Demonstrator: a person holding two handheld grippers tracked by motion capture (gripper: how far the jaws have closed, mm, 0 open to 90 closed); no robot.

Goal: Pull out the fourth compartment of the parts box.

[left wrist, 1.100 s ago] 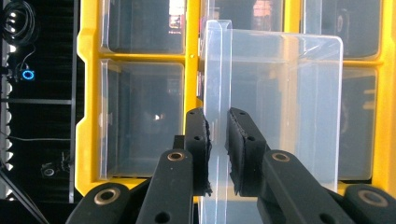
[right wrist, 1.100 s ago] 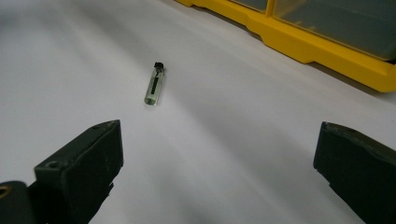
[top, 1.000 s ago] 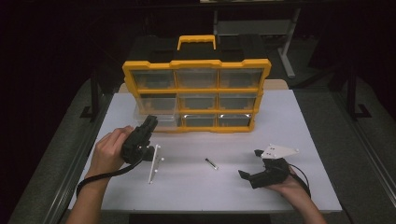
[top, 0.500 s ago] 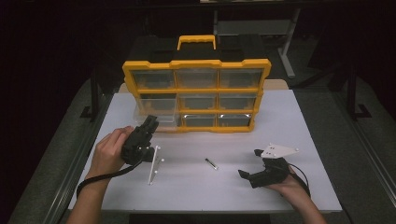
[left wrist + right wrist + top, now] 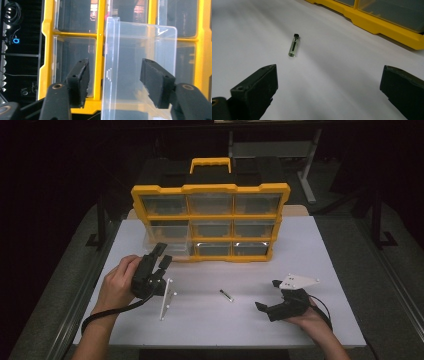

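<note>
A yellow organiser (image 5: 210,188) with clear drawers stands upright at the back of the white table (image 5: 320,250). One clear drawer (image 5: 172,246) in its left column sticks out toward me. My left gripper (image 5: 162,255) is right in front of that drawer. Its jaws have just been opening. In the left gripper view the drawer (image 5: 140,75) stands between the spread jaws of the left gripper (image 5: 115,65), and the pads (image 5: 80,80) do not press on it. My right gripper (image 5: 268,295) rests open at the front right, aimed at a small clear vial (image 5: 294,47) lying on the table.
The vial (image 5: 226,295) lies mid-table between the two hands. A black carrying handle with a yellow grip (image 5: 210,164) tops the organiser. The table's front edge runs just behind both wrists. Dark floor and table legs surround the table.
The left gripper's jaws have spread apart in front of the pulled-out drawer. Both hands stay where they were, and the vial has not moved.
</note>
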